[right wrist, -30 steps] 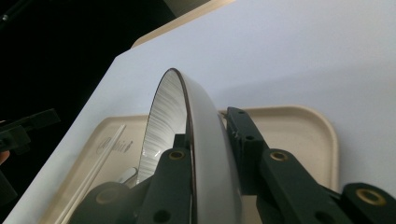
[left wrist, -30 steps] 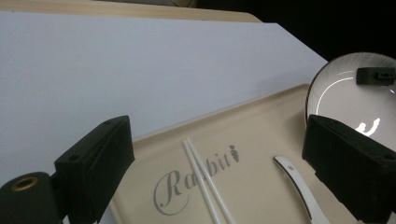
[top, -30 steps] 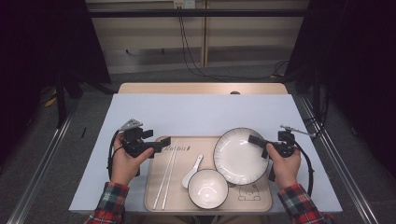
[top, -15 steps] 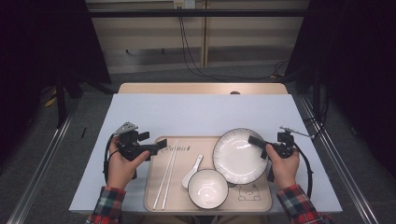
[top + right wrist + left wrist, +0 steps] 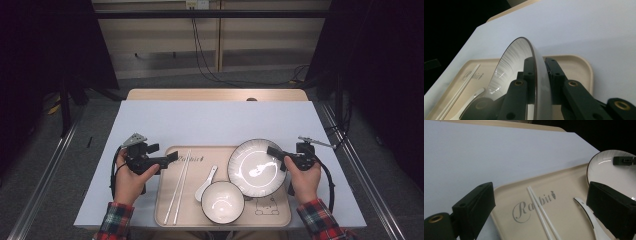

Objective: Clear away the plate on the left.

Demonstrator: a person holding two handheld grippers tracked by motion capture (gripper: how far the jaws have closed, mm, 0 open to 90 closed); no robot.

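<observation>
The right gripper (image 5: 276, 156) is clamping the rim of a round white plate (image 5: 256, 167), its two black jaws closing on the plate's right edge, one on each face of the rim, as the right gripper view makes plain. The plate (image 5: 524, 72) is showing a thin dark line around its lip and fine radiating ridges brushed across the inner slope, with a glossy centre that is catching the overhead light; in the high view a small dark mark is sitting near its middle, too small to make out. It is lying over the back right part of a beige tray (image 5: 168, 215), its far edge reaching just past the tray's back rim. The tray is resting on a pale blue-grey table cover (image 5: 215, 122) and bears grey "Rabbit" lettering (image 5: 532, 203). Just in front of the plate a white bowl (image 5: 222, 202) with a dark rim is standing on the tray, and a white ceramic spoon (image 5: 206, 183) is lying beside it. A pair of white chopsticks (image 5: 177, 185) is lying lengthwise on the tray's left part. The left gripper (image 5: 167, 160) is hovering at the tray's back left corner with its jaws spread wide and holding nothing, the chopsticks (image 5: 541, 213) showing between them in the left gripper view.
</observation>
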